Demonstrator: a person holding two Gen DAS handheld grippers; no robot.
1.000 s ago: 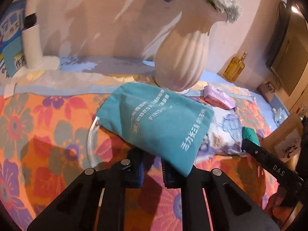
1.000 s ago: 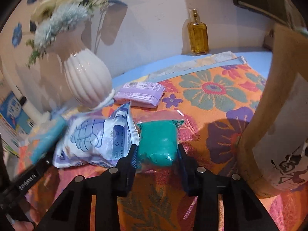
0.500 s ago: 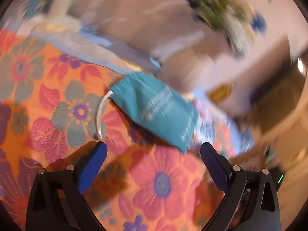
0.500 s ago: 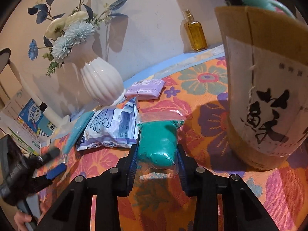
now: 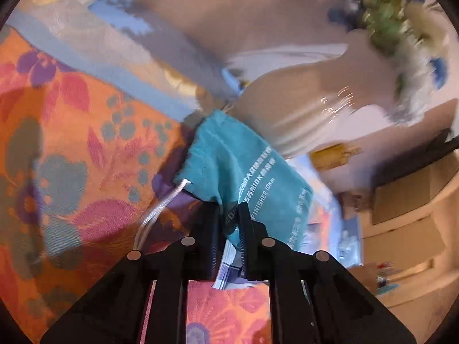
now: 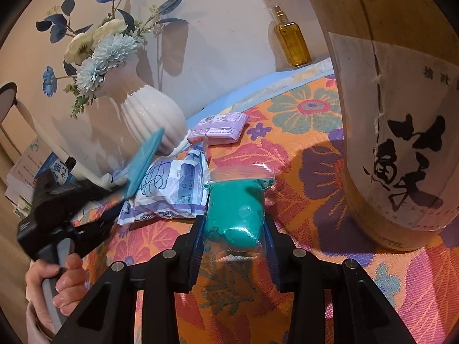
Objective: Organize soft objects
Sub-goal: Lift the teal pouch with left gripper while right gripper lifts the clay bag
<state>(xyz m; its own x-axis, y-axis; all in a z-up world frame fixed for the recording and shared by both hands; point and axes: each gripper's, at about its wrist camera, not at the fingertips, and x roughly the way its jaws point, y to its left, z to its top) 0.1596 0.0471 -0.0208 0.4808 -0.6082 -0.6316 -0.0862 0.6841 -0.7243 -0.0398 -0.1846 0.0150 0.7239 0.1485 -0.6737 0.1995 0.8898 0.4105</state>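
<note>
My left gripper is shut on the edge of a teal drawstring pouch with white print and lifts it off the floral cloth; its white cord hangs down. The lifted pouch also shows in the right wrist view. My right gripper is shut on a clear zip bag of green soft stuff, held just above the cloth. A white-and-purple soft pack and a lilac tissue pack lie on the cloth beyond it.
A white ribbed vase with blue and white flowers stands at the back. A tall tan bag with black characters stands at the right. An amber bottle stands by the wall. The left wrist view is blurred.
The left gripper, wide open half a second ago, has shut on the teal pouch and raised it. The right gripper has pulled the green bag back, away from the tan bag's side.
</note>
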